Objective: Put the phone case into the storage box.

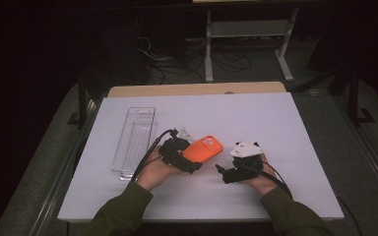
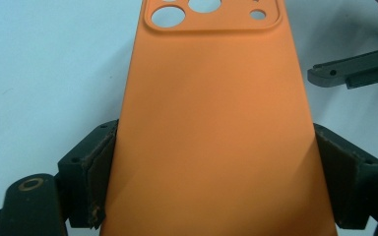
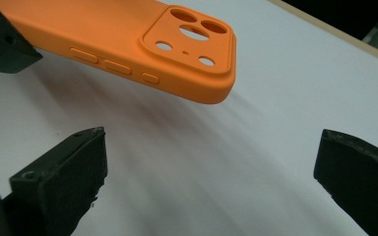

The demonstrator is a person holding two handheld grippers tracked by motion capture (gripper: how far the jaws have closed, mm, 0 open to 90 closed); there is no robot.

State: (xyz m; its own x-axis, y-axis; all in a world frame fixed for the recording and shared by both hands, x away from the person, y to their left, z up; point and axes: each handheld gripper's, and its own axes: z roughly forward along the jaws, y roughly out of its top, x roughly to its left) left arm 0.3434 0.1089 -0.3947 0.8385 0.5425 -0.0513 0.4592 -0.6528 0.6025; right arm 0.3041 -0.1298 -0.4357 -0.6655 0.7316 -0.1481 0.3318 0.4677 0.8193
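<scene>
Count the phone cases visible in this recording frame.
1. The orange phone case sits mid-table, clamped at its sides by the left tool and raised off the white table. Beside it, a clear tray holds none that I can see.

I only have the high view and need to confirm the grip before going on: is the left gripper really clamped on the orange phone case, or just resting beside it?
Observer: Clamped. In the left gripper view both pads press the long edges of the orange phone case.
Operator: Which face of the case is up?
Observer: The outer back, with the camera cutouts at the far end from the left gripper.
Operator: And the right gripper?
Observer: The right gripper stands open with bare white table between its jaws; the case hangs above the table ahead of it, apart from it.
</scene>
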